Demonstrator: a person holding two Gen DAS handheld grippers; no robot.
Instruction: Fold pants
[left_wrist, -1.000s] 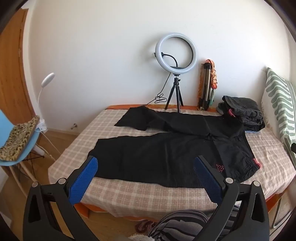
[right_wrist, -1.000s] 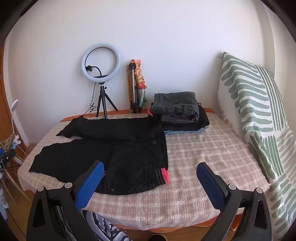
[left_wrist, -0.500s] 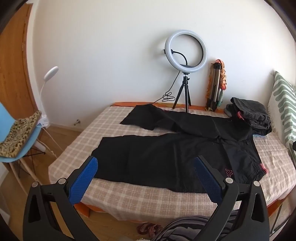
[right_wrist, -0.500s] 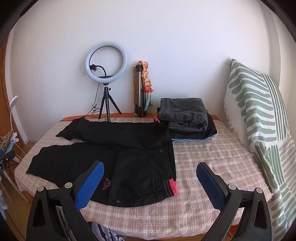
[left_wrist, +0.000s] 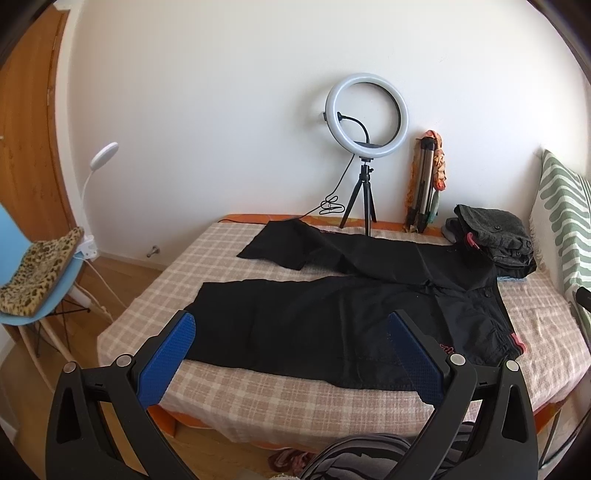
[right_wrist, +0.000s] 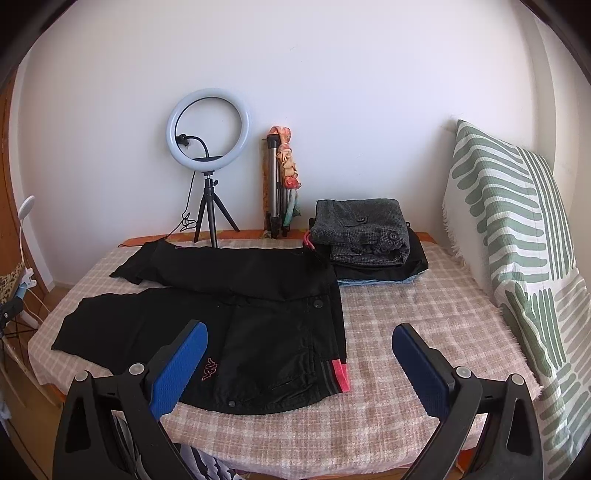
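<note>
While both views have drawn nearer than a second ago, pants (left_wrist: 332, 317) spread flat on bed (left_wrist: 258, 398), left gripper (left_wrist: 291, 354) spread, empty, right gripper (right_wrist: 299, 365) spread, empty, above near edge.

A pink outlined logo (right_wrist: 209, 369), its lettering illegible, marked the black pants (right_wrist: 258, 332) beside the right gripper's left finger.
</note>
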